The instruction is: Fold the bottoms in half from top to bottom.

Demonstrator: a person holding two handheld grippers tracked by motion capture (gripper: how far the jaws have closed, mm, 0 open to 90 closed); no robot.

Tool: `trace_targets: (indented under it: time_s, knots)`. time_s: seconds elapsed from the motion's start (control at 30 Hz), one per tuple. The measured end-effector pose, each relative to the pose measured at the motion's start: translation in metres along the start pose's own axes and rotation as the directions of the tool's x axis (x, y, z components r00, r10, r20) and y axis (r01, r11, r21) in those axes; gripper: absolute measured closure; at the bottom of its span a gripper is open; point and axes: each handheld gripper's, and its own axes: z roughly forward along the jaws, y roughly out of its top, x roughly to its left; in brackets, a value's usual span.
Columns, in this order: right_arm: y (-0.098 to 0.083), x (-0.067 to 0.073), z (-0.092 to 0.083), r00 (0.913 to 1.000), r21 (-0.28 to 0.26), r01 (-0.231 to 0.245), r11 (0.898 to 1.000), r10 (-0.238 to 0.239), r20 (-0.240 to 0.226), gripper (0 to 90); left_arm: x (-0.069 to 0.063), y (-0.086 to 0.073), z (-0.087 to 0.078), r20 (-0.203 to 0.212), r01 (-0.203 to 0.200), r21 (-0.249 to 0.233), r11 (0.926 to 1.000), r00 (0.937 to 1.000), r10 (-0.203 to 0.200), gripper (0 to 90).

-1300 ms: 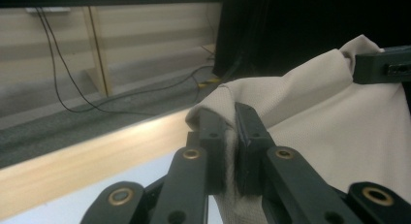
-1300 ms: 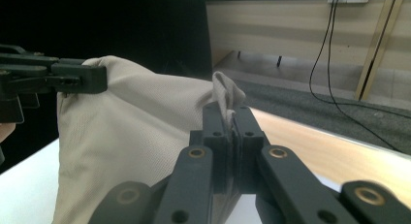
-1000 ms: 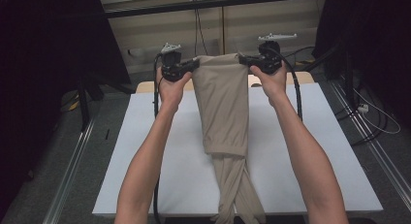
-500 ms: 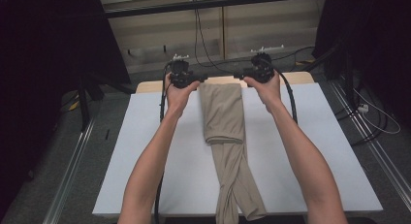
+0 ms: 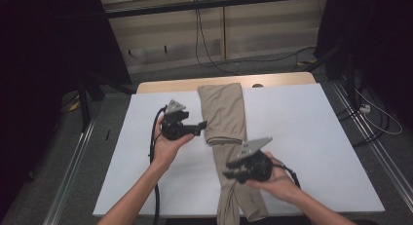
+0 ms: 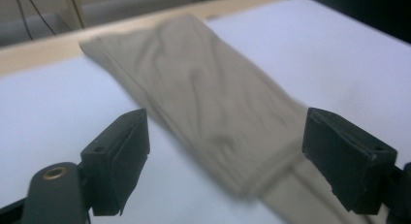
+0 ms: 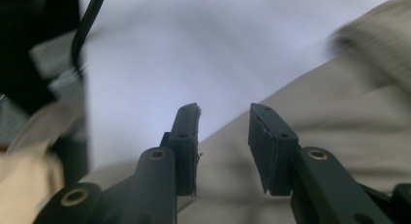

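Observation:
Beige trousers lie lengthwise on the white tabletop, the upper part folded over, the legs running off the near edge. My left gripper hovers just left of the folded edge, pointing right. Its jaws have just been opening and stand wide apart in the left gripper view, left gripper, with the cloth lying beyond them, untouched. My right gripper sits over the legs, pointing left. Its jaws have just been closing, right gripper, with a narrow empty gap above the cloth's edge.
A wooden strip borders the table's far edge. Beyond it are a low wall and floor cables. Dark stands rise at both sides, and metal rails run along the floor. The left gripper's cable hangs off the near edge.
Both grippers let go of the trousers' top at the far edge and came back and down. The cloth now lies flat and folded. The right hand moved over the legs.

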Motion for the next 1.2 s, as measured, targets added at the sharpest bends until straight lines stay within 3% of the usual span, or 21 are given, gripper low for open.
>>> trace_targets:
  time_s: [0.1, 0.2, 0.27, 0.33, 0.43, 0.53, 0.63, 0.67, 0.73, 0.83, 0.93, 1.0, 1.03, 1.1, 1.13, 1.2]
  knots:
    - [-0.014, 0.024, 0.015, 0.9987, 0.073, 0.030, 0.997, -0.027, -0.044, 55.8, -0.011, -0.024, -0.012, 0.019, -0.030, 0.030, 0.9991, 0.9994, 0.030, 17.3]
    - [-0.014, 0.037, 0.017, 0.9941, 0.076, 0.087, 0.993, -0.082, -0.071, 49.8, -0.017, -0.045, -0.027, 0.024, -0.011, 0.036, 0.9993, 0.9997, 0.011, 17.3]
    - [-0.017, 0.042, 0.020, 0.9918, 0.085, 0.095, 0.992, -0.086, -0.094, 46.7, -0.019, -0.053, -0.032, 0.029, -0.014, 0.037, 0.9992, 0.9995, 0.013, 17.3]
    - [-0.022, 0.045, 0.024, 0.9907, 0.135, 0.129, 0.982, -0.122, -0.061, 46.9, -0.020, -0.063, -0.033, 0.030, -0.025, 0.041, 0.9989, 0.9993, 0.024, 17.3]
    - [-0.025, 0.049, 0.026, 0.9812, 0.148, 0.192, 0.970, -0.193, -0.009, 57.1, -0.022, -0.067, -0.028, 0.038, -0.033, 0.073, 0.9968, 0.9988, 0.031, 17.3]
    - [-0.025, 0.047, 0.025, 0.9857, 0.146, 0.168, 0.975, -0.168, -0.013, 84.1, -0.025, -0.066, -0.026, 0.043, -0.044, 0.059, 0.9973, 0.9982, 0.042, 17.5]
    - [-0.020, 0.041, 0.024, 0.9944, 0.123, 0.106, 0.987, -0.105, -0.011, 87.5, -0.025, -0.065, -0.025, 0.043, -0.040, 0.048, 0.9980, 0.9984, 0.038, 18.1]
    - [-0.015, 0.037, 0.021, 0.9979, 0.080, 0.059, 0.995, -0.057, -0.030, 87.6, -0.025, -0.065, -0.026, 0.037, -0.038, 0.042, 0.9984, 0.9986, 0.037, 18.5]
    - [-0.002, 0.028, 0.011, 0.9994, -0.001, 0.007, 1.000, -0.007, -0.034, 87.6, -0.021, -0.063, -0.029, 0.031, -0.026, 0.025, 0.9994, 0.9992, 0.025, 18.9]
    - [0.026, 0.004, -0.003, 0.9985, -0.083, -0.021, 0.996, 0.025, 0.049, 87.7, -0.015, -0.059, -0.033, 0.020, 0.005, 0.002, 1.0000, 0.9998, -0.005, 19.6]
    - [0.053, -0.027, -0.007, 0.9892, -0.158, -0.064, 0.985, 0.083, 0.120, 87.8, -0.010, -0.060, -0.035, -0.002, 0.026, -0.006, 0.9996, 0.9997, -0.026, 20.9]
    - [0.071, -0.051, -0.006, 0.9770, -0.192, -0.094, 0.977, 0.128, 0.171, 87.8, -0.011, -0.061, -0.034, 0.006, 0.021, 0.023, 0.9995, 0.9998, -0.021, 21.1]
    - [0.081, -0.067, -0.004, 0.9640, -0.210, -0.118, 0.971, 0.163, 0.210, 87.8, -0.011, -0.061, -0.034, 0.010, 0.018, 0.030, 0.9994, 0.9998, -0.019, 21.3]
    - [0.093, -0.094, 0.001, 0.9432, -0.241, -0.180, 0.954, 0.237, 0.233, 87.8, -0.014, -0.062, -0.033, 0.018, 0.003, 0.034, 0.9994, 0.9998, -0.004, 21.8]
    - [0.097, -0.105, 0.003, 0.9271, -0.248, -0.191, 0.950, 0.257, 0.272, 87.8, -0.016, -0.062, -0.033, 0.027, -0.008, 0.036, 0.9993, 0.9996, 0.007, 22.3]
    - [0.100, -0.126, 0.007, 0.9042, -0.281, -0.245, 0.928, 0.323, 0.279, 87.6, -0.020, -0.064, -0.031, 0.039, -0.036, 0.049, 0.9982, 0.9986, 0.034, 23.9]
